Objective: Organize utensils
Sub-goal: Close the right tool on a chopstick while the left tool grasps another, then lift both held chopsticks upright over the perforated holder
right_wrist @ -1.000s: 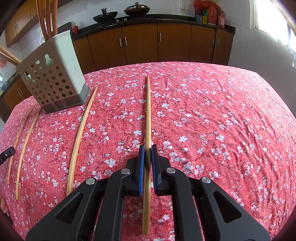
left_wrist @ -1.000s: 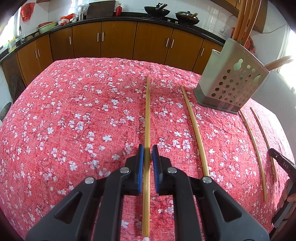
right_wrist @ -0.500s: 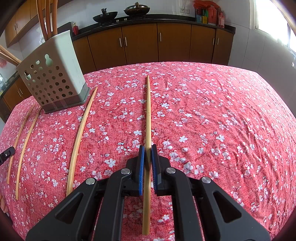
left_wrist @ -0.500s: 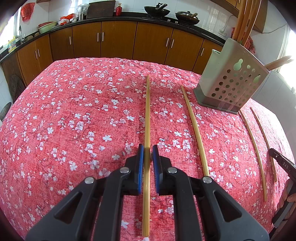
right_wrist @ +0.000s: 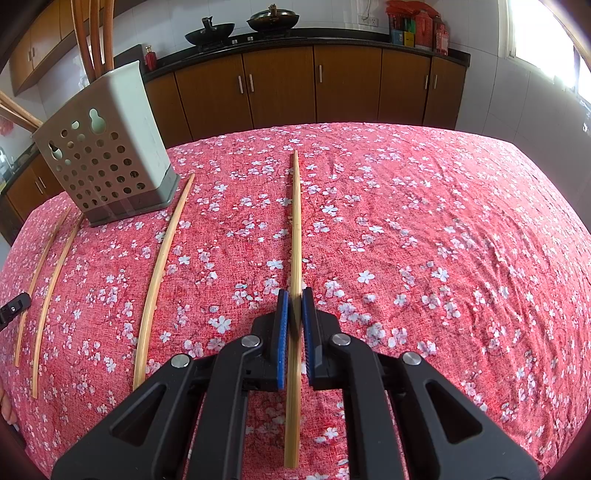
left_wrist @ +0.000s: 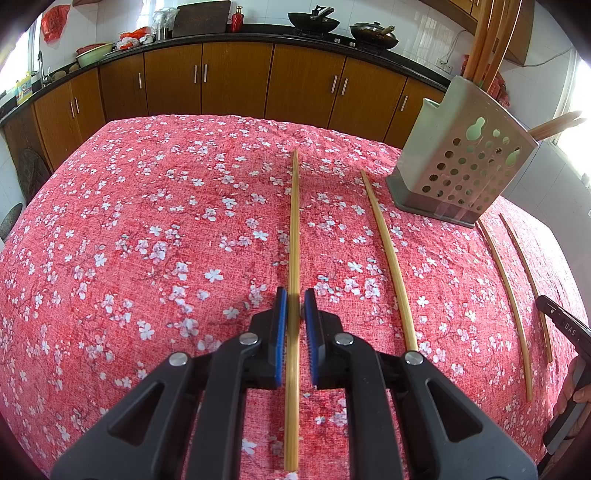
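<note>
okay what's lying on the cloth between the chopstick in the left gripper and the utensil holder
One loose chopstick lies between the held chopstick in the left gripper and the utensil holder, apart from both. The left wrist view shows it.

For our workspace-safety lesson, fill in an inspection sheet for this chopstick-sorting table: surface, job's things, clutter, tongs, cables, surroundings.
Surface: red floral tablecloth, wrinkled in places.
Job's things: perforated holder standing, long sticks in it; three loose chopsticks lying flat near it.
Clutter: nothing seen.
Tongs: left tongs straddle the left chopstick; right tongs straddle the right chopstick; whether either is clamped is unclear.
Cables: thin wall cable.
Surroundings: wooden cabinets, woks on the counter.
</note>
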Action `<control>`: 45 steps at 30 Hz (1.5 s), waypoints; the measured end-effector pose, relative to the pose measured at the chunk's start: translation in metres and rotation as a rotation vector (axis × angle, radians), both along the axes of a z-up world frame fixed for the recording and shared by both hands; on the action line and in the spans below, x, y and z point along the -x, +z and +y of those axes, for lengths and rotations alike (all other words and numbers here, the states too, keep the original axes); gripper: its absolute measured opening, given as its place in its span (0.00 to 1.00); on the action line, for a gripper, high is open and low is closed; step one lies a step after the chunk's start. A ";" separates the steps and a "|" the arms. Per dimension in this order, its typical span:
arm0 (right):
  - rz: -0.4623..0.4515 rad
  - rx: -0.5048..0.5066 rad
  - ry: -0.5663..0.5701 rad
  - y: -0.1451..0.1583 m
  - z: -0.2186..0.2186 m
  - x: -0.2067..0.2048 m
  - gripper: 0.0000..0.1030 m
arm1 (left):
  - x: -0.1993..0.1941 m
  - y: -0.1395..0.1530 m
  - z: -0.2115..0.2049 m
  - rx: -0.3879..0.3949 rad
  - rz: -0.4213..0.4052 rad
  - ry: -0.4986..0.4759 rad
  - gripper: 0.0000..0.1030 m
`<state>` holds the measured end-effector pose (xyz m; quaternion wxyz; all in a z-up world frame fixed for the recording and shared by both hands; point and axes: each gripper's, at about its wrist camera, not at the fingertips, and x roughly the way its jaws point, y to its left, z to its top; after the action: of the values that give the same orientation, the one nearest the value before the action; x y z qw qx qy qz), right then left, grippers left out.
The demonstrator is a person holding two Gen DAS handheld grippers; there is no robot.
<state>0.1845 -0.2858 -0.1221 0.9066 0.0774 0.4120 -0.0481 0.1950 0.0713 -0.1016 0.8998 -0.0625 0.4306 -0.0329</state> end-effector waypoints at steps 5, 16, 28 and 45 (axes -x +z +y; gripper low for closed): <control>0.000 -0.001 0.000 0.000 0.000 0.000 0.09 | 0.000 0.000 0.000 0.000 0.000 0.000 0.12; 0.001 0.006 -0.001 0.000 0.002 0.006 0.09 | 0.004 0.000 -0.008 -0.059 0.002 -0.024 0.12; -0.056 -0.010 0.014 0.012 0.000 0.028 0.07 | 0.020 0.007 -0.015 -0.116 -0.008 -0.047 0.07; -0.399 -0.002 -0.017 0.114 -0.009 0.056 0.07 | 0.042 0.139 -0.008 -0.052 -0.352 -0.052 0.07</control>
<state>0.1281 -0.2952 -0.0084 0.9698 0.0899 0.2234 -0.0390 0.1529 0.0637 0.0373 0.9615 -0.0215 0.2684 -0.0553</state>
